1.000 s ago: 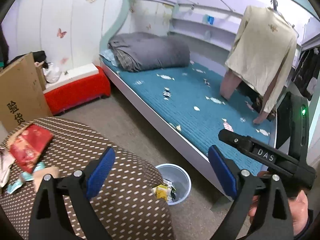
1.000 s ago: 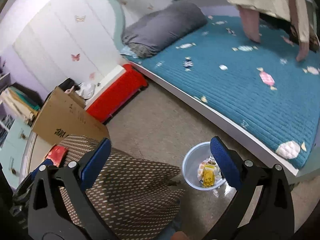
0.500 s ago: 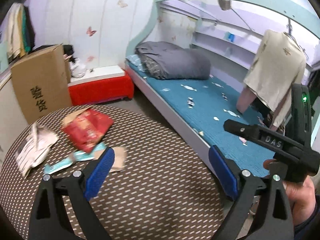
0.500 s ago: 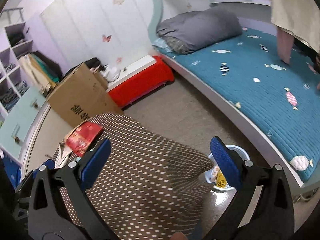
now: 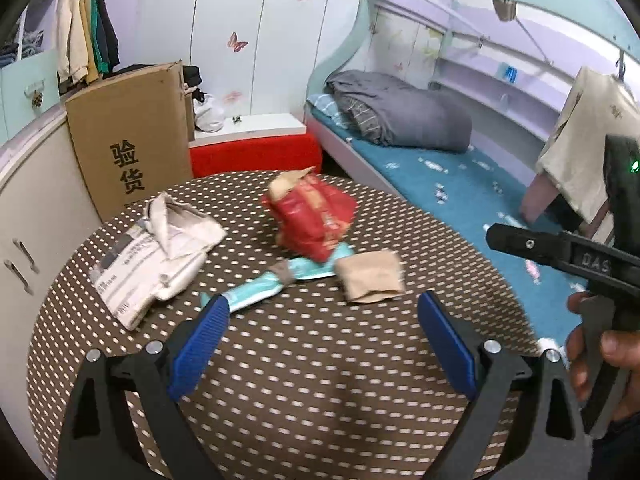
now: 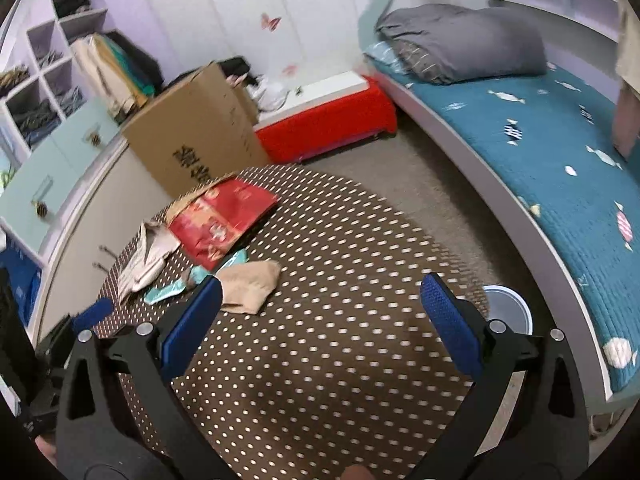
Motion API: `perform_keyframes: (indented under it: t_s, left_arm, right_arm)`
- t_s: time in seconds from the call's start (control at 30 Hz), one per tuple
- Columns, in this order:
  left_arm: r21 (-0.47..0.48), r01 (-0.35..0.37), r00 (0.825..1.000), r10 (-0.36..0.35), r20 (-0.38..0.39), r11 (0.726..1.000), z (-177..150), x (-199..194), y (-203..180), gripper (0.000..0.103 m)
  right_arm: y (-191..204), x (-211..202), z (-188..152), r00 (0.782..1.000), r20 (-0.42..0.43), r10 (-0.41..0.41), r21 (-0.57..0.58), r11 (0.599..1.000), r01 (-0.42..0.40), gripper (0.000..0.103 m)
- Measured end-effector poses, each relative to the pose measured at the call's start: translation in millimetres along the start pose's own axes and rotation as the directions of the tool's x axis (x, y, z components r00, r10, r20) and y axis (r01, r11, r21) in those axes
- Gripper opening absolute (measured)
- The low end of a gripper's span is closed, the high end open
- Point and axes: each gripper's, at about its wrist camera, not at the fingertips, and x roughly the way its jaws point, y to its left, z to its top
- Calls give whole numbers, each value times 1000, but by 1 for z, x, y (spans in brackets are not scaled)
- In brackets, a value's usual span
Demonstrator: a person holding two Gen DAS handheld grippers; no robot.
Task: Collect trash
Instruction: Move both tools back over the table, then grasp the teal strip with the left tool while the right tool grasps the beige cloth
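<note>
Trash lies on a round table with a brown dotted cloth (image 5: pixel 320 380): a red packet (image 5: pixel 312 216), a teal wrapper (image 5: pixel 264 288), a tan paper piece (image 5: pixel 372 276) and a crumpled white printed bag (image 5: pixel 156 256). The same pieces show in the right wrist view: the red packet (image 6: pixel 220 220), the tan paper (image 6: pixel 248 284), the teal wrapper (image 6: pixel 168 292), the white bag (image 6: pixel 148 256). My left gripper (image 5: pixel 324 344) is open and empty, just short of the wrappers. My right gripper (image 6: pixel 320 328) is open and empty over the table. A clear bin (image 6: pixel 508 312) stands on the floor beside the table.
A cardboard box (image 5: pixel 132 136) and white cabinets (image 5: pixel 36 216) stand behind the table on the left. A red bench (image 5: pixel 256 152) and a bed with a teal cover (image 5: pixel 460 184) lie beyond. Grey floor (image 6: pixel 420 192) runs between table and bed.
Both cameras swung from the floor bin up and left to the table top. The trash pieces now sit centred before the left gripper. Both grippers stayed open.
</note>
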Motion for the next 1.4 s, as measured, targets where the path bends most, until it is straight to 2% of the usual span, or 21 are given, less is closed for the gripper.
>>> perform_keyframes:
  t_s: [0.13,0.4,0.47,0.53,0.57,0.63,0.67,0.7,0.77,0.8,0.83,0.87,0.9,0.97,1.07,1.2,1.27,1.4]
  left_arm:
    - [82,-42,999,44,-20,996,2,18,7,93]
    - [220,-65,992,87,-91,973,11,68,14,92]
    - [228,-48,991,74,-109,973,13,78,17,85]
    - [236,-27,988,62,-142,971,14,88,20,68]
    - [238,-12,986,51,-158,971,13,93,21,63]
    - [220,20,987,15,-158,975,13,96,24,58]
    - [208,33,987,0,-159,977,13,96,25,49]
    - [207,31,988,2,-157,978,13,95,25,46]
    - [202,32,988,0,-156,979,12,95,25,31]
    - [198,31,988,0,-156,980,11,94,26,30]
    - [196,31,988,0,-156,980,11,94,26,29]
    - [193,33,988,-3,-155,981,9,93,26,28]
    - [192,32,988,-2,-154,981,8,91,26,27]
    - [192,33,988,-4,-152,981,5,89,26,26]
    - [191,30,988,0,-153,981,3,88,24,26]
    - [193,13,988,18,-153,981,2,87,19,27]
    - [165,41,986,-14,-163,985,2,86,18,22]
    - [117,77,983,-56,-175,990,-6,76,15,21]
  right_arm:
    - [12,14,-2,1000,-26,12,-23,1000,-12,97]
    - [17,30,0,999,-52,12,-47,999,-15,97]
    - [21,37,0,998,-64,16,-59,998,-20,97]
    - [26,45,0,997,-78,22,-74,997,-28,97]
    - [30,51,0,996,-88,24,-88,996,-31,97]
    - [38,62,0,994,-107,29,-110,993,-41,97]
    - [42,67,-1,993,-113,28,-119,992,-41,97]
    - [47,74,-2,992,-123,26,-132,990,-43,97]
    - [56,84,-3,991,-129,25,-154,987,-45,97]
    - [59,88,-4,991,-131,21,-164,985,-43,97]
    - [64,93,-5,990,-138,17,-182,982,-42,93]
    - [67,99,-7,989,-148,11,-197,980,-40,82]
    - [69,99,-8,991,-133,-1,-210,977,-27,80]
    - [73,100,-9,993,-120,-16,-242,970,-13,59]
    - [70,95,-10,992,-123,11,-234,971,-40,53]
    - [56,76,-16,994,-106,41,-210,976,-62,50]
    - [47,65,-17,994,-96,53,-188,980,-71,49]
    - [32,40,-17,996,-68,61,-159,985,-71,49]
